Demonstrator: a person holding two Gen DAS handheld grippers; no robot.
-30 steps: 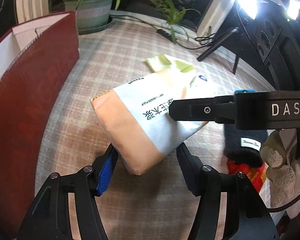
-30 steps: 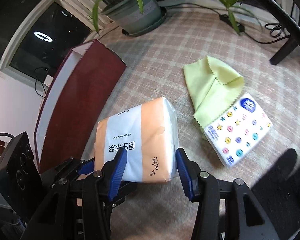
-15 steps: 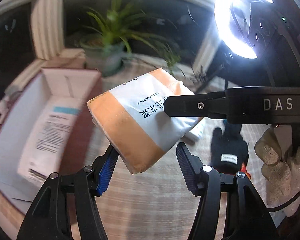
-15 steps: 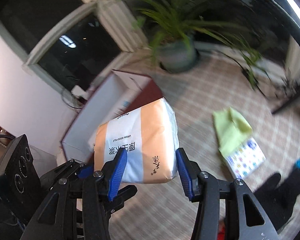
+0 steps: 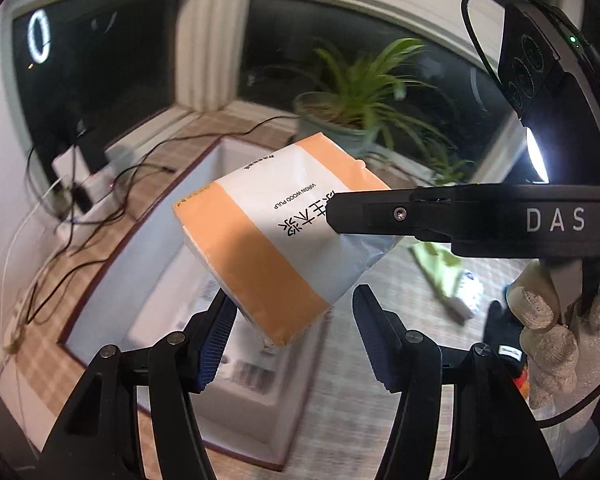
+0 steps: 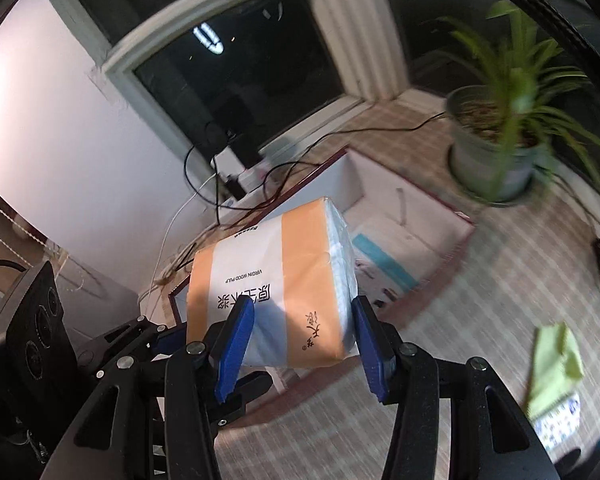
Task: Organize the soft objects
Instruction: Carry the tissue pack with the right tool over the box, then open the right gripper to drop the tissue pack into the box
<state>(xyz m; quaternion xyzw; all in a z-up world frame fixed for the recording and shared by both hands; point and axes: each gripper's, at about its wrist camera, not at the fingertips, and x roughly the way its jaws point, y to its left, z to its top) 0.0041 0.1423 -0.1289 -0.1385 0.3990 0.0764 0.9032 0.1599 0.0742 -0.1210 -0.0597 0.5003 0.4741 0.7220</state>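
Note:
An orange and white tissue pack (image 5: 284, 236) hangs in the air above the open box (image 5: 160, 256). My right gripper (image 6: 300, 344) is shut on the tissue pack (image 6: 276, 284), one blue pad on each side. Its finger (image 5: 420, 220) crosses the pack's right end in the left wrist view. My left gripper (image 5: 296, 336) is open just below the pack, with its left pad close to the pack's lower edge. The box (image 6: 400, 236) has white inner walls, a dark red outside and a labelled packet inside.
A green cloth (image 6: 556, 364) and a white patterned tissue packet (image 6: 560, 424) lie on the checked floor at the right. A black glove (image 5: 504, 336) lies near them. A potted plant (image 6: 496, 148) stands behind the box. Cables and a power strip (image 5: 80, 184) lie at the left.
The tissue pack has been lifted off the floor and carried left over the open box. Both grippers rose and moved with it.

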